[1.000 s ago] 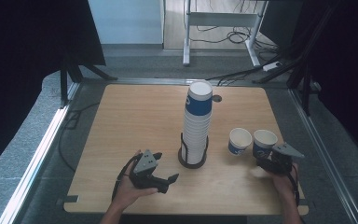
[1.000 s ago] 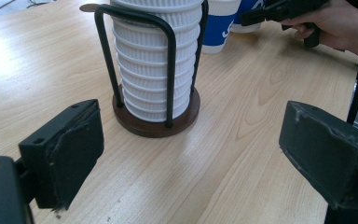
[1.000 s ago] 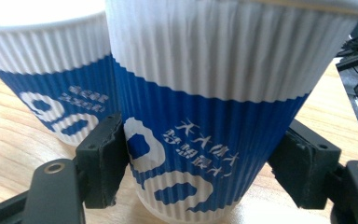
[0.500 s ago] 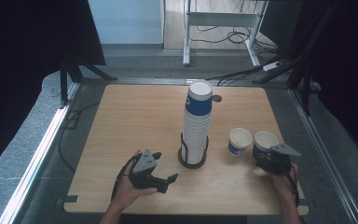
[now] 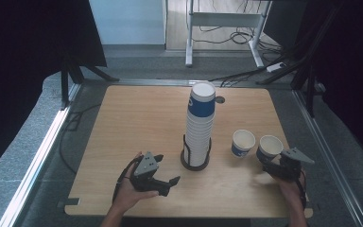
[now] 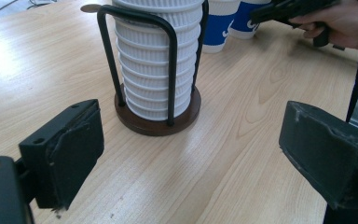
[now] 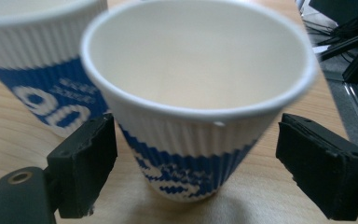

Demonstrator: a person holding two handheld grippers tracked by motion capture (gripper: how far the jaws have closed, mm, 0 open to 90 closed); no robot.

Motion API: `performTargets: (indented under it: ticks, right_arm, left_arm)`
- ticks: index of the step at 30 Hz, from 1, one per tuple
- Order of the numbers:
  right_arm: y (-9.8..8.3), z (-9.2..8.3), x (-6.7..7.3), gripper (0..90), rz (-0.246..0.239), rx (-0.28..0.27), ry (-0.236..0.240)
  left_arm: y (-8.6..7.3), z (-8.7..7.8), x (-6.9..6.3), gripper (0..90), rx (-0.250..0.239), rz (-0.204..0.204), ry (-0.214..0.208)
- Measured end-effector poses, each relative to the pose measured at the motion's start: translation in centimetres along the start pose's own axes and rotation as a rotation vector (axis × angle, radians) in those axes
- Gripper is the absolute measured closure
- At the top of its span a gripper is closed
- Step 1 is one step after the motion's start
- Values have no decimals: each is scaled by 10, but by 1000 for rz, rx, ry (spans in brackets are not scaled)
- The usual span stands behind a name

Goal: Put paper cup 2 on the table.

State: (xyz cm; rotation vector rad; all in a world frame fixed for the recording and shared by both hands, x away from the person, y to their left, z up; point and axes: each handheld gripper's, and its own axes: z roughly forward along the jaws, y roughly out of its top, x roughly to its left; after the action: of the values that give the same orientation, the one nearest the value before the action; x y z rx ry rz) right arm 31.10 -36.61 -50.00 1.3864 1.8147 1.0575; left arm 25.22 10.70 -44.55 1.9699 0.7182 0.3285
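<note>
A tall stack of white and blue paper cups (image 5: pixel 199 127) stands in a black wire holder (image 6: pixel 156 116) at the table's middle. Two single cups stand to its right, one nearer the stack (image 5: pixel 242 143) and one farther right (image 5: pixel 270 147). My right gripper (image 5: pixel 265 161) sits at that right-hand cup (image 7: pixel 196 107). Its jaws have just been opening and now stand wide on either side of the cup, with both pads off its wall. My left gripper (image 5: pixel 166 169) rests open and holding nothing near the front edge, left of the holder, with the stack ahead of its jaws.
The wooden table (image 5: pixel 137 123) has bare surface on its left and far parts. A small round hole (image 5: pixel 220 100) lies behind the stack. Beyond the table stand dark curtains, floor cables and a white frame (image 5: pixel 227 19).
The right gripper has drawn slightly back from the right-hand cup, which now stands free on the table. The left hand and the stack have not moved.
</note>
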Motion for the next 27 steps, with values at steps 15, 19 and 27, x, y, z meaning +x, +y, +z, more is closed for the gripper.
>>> performTargets:
  ticks: [15, 19, 27]
  right_arm:
    - [37, -66, 48, 184, -115, -138, 194]
    - [41, -58, 78, 204, -144, -140, 346]
    - [34, -33, 116, 226, -198, -112, 511]
  left_arm:
    - [0, -2, 2, 66, -7, -6, 8]
    - [0, -2, 2, 66, -6, -3, 6]
    - [-1, -4, 5, 66, -12, -11, 12]
